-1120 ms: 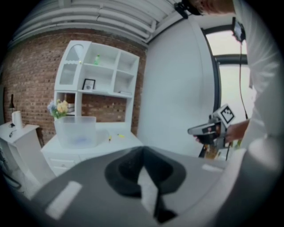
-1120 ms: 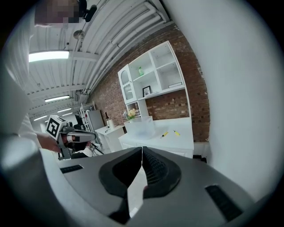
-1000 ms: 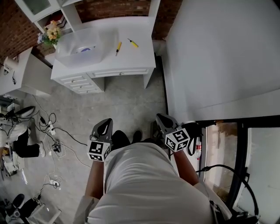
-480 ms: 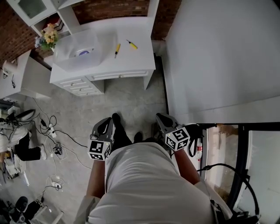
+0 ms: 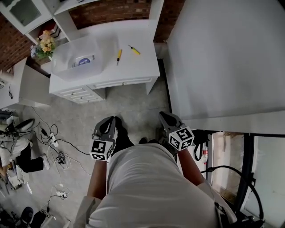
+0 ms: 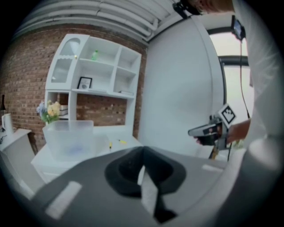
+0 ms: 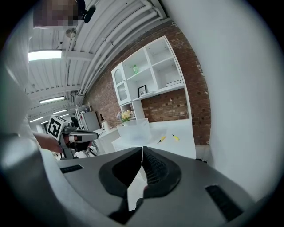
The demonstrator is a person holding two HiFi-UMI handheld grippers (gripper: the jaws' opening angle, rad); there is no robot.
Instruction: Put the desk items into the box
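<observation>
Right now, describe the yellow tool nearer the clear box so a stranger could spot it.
Find the white desk by the brick wall; a clear box sits on its left part. Two small yellow tools lie to the box's right: the nearer tool lies almost straight front to back, while the other tool slants.

I am noting a bunch of yellow and pink flowers point(image 5: 44, 43) standing at the left end of the white desk point(image 5: 144, 67), close to the brick wall point(image 5: 111, 9). A white shelf unit point(image 6: 95, 71) is rising above the desk, carrying a small framed picture point(image 6: 84, 83) and a green bottle point(image 6: 94, 55). Loose cables point(image 5: 58, 149) are trailing over the grey floor point(image 5: 133, 109). A plain white panel point(image 5: 222, 58) is filling the right side of the head view.
</observation>
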